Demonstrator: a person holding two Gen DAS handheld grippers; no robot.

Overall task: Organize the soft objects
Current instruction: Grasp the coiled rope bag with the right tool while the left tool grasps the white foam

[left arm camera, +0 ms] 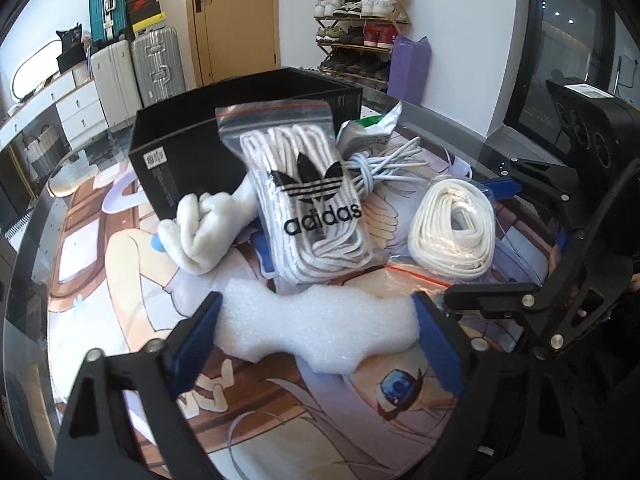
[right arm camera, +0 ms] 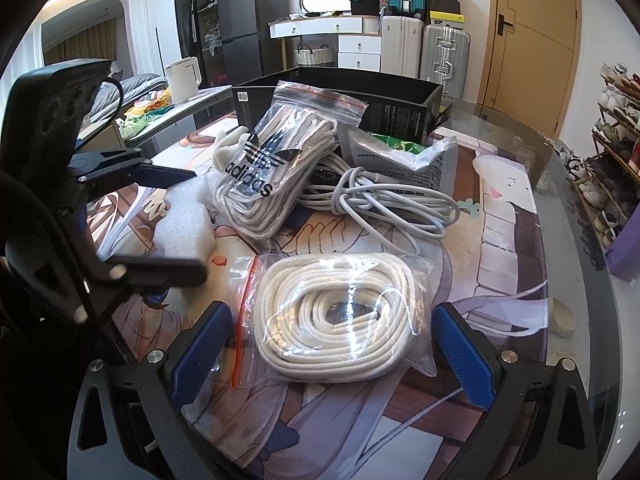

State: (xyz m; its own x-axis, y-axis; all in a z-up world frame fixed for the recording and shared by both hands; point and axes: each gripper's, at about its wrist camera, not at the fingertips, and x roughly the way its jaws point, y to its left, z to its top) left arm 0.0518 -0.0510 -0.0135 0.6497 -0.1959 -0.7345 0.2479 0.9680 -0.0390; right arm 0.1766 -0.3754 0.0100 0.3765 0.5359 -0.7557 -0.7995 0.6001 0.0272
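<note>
A white foam piece [left arm camera: 316, 332] lies on the printed mat between the open fingers of my left gripper [left arm camera: 318, 340]; whether the pads touch it I cannot tell. Behind it are an adidas bag of white laces [left arm camera: 308, 200], a white sock [left arm camera: 196, 236], a coiled grey cable [left arm camera: 384, 168] and a bag of cream rope [left arm camera: 452, 228]. My right gripper [right arm camera: 332, 344] is open around the rope bag [right arm camera: 340, 316]. The foam [right arm camera: 184, 220], adidas bag [right arm camera: 272, 168] and cable [right arm camera: 384, 200] show beyond it. An open black box [left arm camera: 240, 120] stands at the back.
A crumpled plastic packet [right arm camera: 404, 156] lies beside the black box [right arm camera: 400, 104]. The mat [right arm camera: 508, 240] covers a glass table [right arm camera: 568, 208]. Suitcases [left arm camera: 156, 64], a shoe rack [left arm camera: 360, 24] and a purple bag [left arm camera: 408, 68] stand beyond the table.
</note>
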